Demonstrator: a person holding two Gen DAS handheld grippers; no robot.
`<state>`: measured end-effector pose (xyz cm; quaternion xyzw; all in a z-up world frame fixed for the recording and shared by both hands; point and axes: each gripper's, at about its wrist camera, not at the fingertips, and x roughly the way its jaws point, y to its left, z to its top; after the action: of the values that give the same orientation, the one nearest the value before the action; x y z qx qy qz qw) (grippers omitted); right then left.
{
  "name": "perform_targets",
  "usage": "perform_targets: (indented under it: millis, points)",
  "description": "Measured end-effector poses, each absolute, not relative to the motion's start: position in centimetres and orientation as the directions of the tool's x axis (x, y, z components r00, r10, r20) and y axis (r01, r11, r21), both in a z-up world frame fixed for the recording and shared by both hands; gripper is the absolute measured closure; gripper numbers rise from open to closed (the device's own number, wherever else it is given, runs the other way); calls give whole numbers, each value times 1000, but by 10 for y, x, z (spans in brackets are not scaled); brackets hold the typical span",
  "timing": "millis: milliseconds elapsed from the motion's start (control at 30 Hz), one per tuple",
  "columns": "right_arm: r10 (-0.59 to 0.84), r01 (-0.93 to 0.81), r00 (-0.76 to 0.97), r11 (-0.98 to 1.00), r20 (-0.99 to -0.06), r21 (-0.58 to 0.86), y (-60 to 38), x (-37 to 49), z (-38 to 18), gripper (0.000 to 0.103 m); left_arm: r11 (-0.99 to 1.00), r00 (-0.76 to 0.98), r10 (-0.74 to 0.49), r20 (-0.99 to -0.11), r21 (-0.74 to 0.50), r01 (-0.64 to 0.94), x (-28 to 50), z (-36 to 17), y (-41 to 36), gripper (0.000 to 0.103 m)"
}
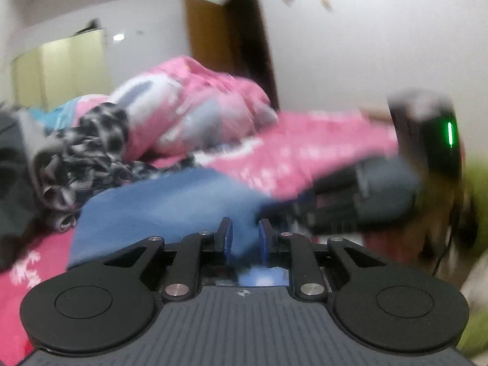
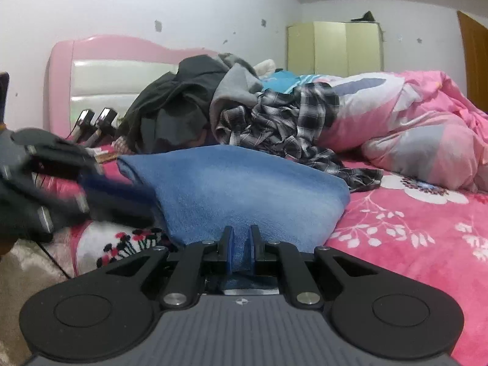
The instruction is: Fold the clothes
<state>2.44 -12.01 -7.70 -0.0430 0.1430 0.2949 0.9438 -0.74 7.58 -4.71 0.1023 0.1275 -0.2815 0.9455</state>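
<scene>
Two grippers meet one blue cloth (image 1: 170, 204) on the pink bed (image 1: 305, 155). In the left wrist view, the left gripper (image 1: 245, 238) has its fingers narrowly apart, cloth between them, pads not clearly pressing. In the right wrist view, the right gripper (image 2: 241, 244) pinches a fold of the cloth near the bed's front edge, a heap of clothes (image 2: 213, 106) behind.

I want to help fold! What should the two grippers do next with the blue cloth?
Probably draw both back off the blue cloth. It already lies folded on the pink bed, and the jaws of the left gripper and right gripper look slightly parted around its edge.
</scene>
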Motion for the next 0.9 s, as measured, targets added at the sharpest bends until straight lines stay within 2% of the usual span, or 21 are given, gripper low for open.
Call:
perform_targets:
  millis: [67, 200, 300, 367, 400, 533, 567, 600, 633, 667, 767, 900]
  points:
    - [534, -556, 796, 831, -284, 5, -119, 22, -79, 93, 835, 824, -496, -273, 111, 539, -1, -45, 73, 79]
    - [533, -551, 800, 835, -276, 15, -121, 20, -79, 93, 833, 832, -449, -325, 184, 521, 14, -74, 56, 77]
    - [550, -562, 777, 825, -307, 58, -126, 24, -72, 93, 835, 845, -423, -326, 222, 504, 12, -90, 51, 77]
    - [544, -566, 766, 824, -343, 41, -123, 28, -61, 92, 844, 848, -420, -323, 203, 496, 12, -89, 53, 77]
    - [539, -564, 772, 825, -338, 28, -120, 27, -54, 89, 848, 848, -422, -320, 191, 494, 12, -88, 54, 77]
    - [522, -546, 813, 837, -256, -27, -109, 22, -27, 58, 856, 853, -419, -311, 177, 485, 11, -89, 56, 77]
    - [516, -541, 819, 840, -250, -38, -106, 22, -26, 56, 857, 853, -416, -314, 177, 483, 11, -90, 55, 77]
    - [503, -538, 814, 842, -290, -48, -102, 26, -34, 51, 859, 852, -411, -324, 175, 481, 12, -90, 55, 77]
    - [485, -536, 801, 842, -351, -60, -97, 32, -46, 42, 861, 850, -406, -335, 173, 479, 14, -91, 55, 77]
    - [473, -526, 792, 849, -385, -39, -96, 38, -60, 43, 861, 850, -403, -341, 174, 478, 14, -91, 55, 77]
    - [486, -521, 803, 853, -346, -11, -100, 36, -78, 42, 857, 849, -401, -345, 187, 481, 8, -93, 55, 76]
    - [494, -524, 788, 852, -367, 21, -100, 42, -75, 42, 880, 849, -402, -344, 111, 462, 5, -81, 71, 74]
